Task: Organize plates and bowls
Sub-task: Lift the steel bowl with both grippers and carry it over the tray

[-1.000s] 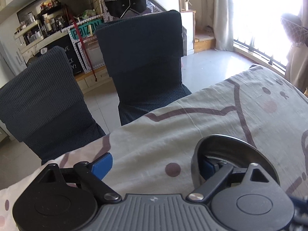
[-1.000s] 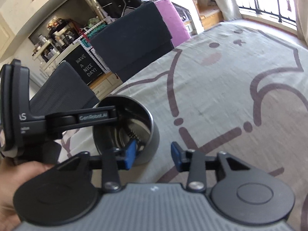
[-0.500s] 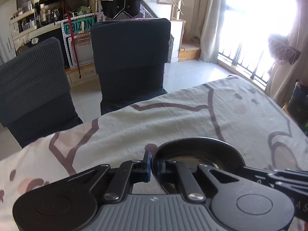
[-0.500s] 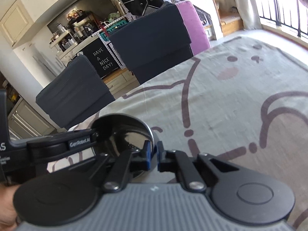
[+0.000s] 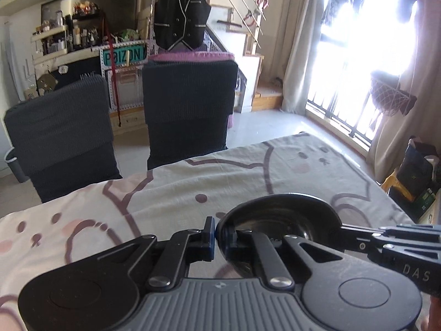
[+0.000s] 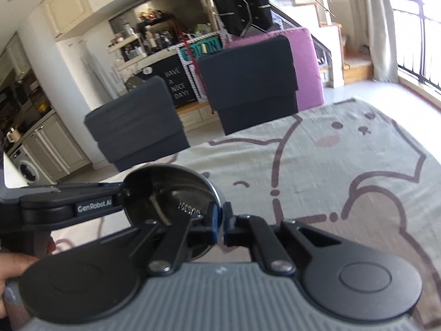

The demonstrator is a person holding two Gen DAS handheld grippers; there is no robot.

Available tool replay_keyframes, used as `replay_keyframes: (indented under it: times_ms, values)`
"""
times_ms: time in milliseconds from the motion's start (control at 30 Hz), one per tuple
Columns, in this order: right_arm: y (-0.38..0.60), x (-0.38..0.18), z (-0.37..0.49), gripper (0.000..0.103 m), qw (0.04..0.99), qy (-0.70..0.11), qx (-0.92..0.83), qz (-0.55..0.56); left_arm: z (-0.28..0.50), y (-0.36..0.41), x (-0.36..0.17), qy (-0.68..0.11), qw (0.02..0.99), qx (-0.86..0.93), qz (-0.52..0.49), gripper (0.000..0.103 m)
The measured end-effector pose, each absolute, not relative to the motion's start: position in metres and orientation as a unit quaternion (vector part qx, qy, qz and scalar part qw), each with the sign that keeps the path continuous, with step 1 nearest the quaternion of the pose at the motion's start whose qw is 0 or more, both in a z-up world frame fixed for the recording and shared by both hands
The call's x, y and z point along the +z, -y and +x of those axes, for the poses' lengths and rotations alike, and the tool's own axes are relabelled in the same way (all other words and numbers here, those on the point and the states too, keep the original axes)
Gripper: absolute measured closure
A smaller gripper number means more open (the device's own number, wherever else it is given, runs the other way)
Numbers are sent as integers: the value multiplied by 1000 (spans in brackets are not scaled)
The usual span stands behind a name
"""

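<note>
Bowl [image 5: 278, 218] of shiny steel hangs between two claws over the cloth-covered surface [image 5: 171, 190], lifted clear of the cartoon-printed cloth. In the left wrist view, the left claw [image 5: 216, 233] pinches the bowl's left rim: one blue-tipped finger sits outside the wall and the other inside, pressed tight with only the thin metal between them. At the right of that view the other tool's black fingers reach in from the edge and meet the bowl's right rim.

In the right wrist view the bowl [image 6: 171, 190] shows its mirrored inside with some reversed lettering reflected in it. On its left the left claw [image 6: 125, 190], marked with a white brand label, grips the far rim, and a person's hand [image 6: 13, 273] holds that tool at the left edge. Further right the right claw [image 6: 219, 226] is closed on the near right rim of the bowl, one finger inside, one outside, blue pads nearly meeting around the wall.

Beyond the surface two dark covered chairs [image 5: 190, 110] stand side by side, a purple chair back behind the right one; a black vest [image 5: 180, 8] hangs above, and bright windows [image 5: 369, 55] fill the right side
</note>
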State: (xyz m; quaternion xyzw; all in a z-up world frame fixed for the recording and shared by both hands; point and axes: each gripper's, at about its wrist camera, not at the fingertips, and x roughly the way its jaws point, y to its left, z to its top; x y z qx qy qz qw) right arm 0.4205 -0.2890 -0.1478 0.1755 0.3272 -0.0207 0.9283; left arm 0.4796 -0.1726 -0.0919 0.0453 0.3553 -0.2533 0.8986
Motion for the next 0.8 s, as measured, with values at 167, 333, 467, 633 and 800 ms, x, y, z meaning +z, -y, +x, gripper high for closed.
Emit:
replay_keyframes:
  times_ms: [167,333,467,633,800]
  values:
    - [284,-125,375,99,933,-318,1,172,431,163,-70,-349,901,-257,32,94]
    - [284,-112,329,99,935,-317,5,160,379,159,-56,-343,899,-272,26,92]
    - [289,-105,292,99,935,-319,9,157,345,161,-54,-344,894,-285,15,91]
    - [293,-101,256,99,936,-322,3,144,308,170,-58,-342,890,-302,9,90]
    - [303,-107,221,98,933,-330,-2,144,282,179,-75,-352,880,-320,6,90]
